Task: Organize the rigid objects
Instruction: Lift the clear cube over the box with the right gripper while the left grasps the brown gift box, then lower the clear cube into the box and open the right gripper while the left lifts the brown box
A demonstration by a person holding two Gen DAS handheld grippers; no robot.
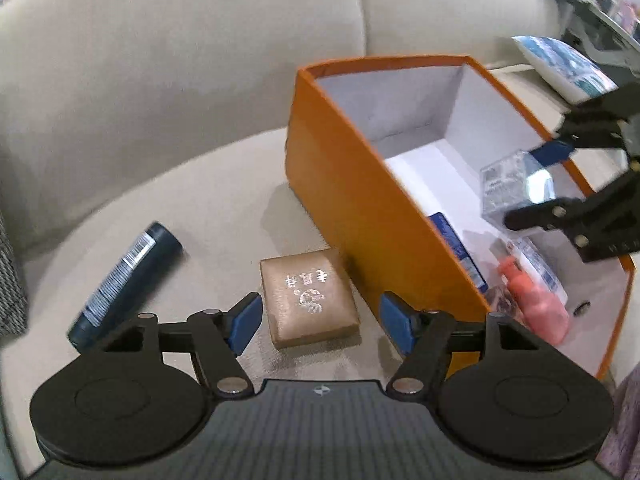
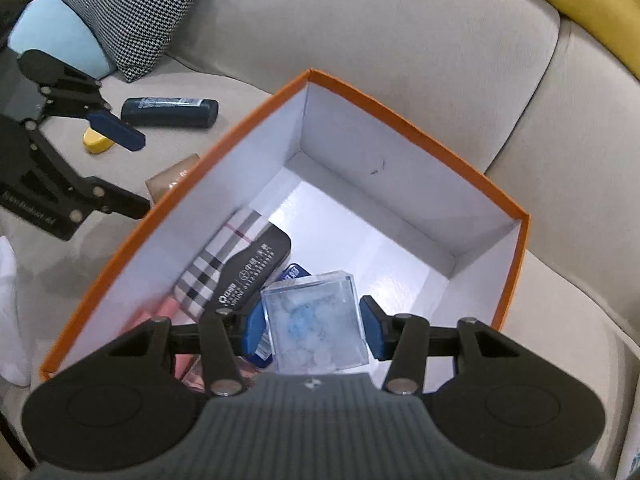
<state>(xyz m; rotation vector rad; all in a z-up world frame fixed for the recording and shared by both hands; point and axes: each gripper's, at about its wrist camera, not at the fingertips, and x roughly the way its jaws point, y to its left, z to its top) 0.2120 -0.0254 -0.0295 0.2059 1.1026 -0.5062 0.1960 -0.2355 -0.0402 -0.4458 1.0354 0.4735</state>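
My right gripper (image 2: 314, 326) hung over orange box (image 2: 404, 120) on sofa (image 2: 360, 20), fingers closed on clear plastic cube (image 2: 314, 322). Best: lower into bare corner, release gently. My left gripper (image 1: 320, 320) wide open, empty, near tan case (image 1: 310, 298).

clear plastic cube (image 2: 316, 322) — glossy, matt cardboard box (image 2: 400, 152)

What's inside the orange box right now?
In the orange box: a plaid case, black tin, blue pack and pink item. The right tool and its clear cube hide whatever lies beneath.
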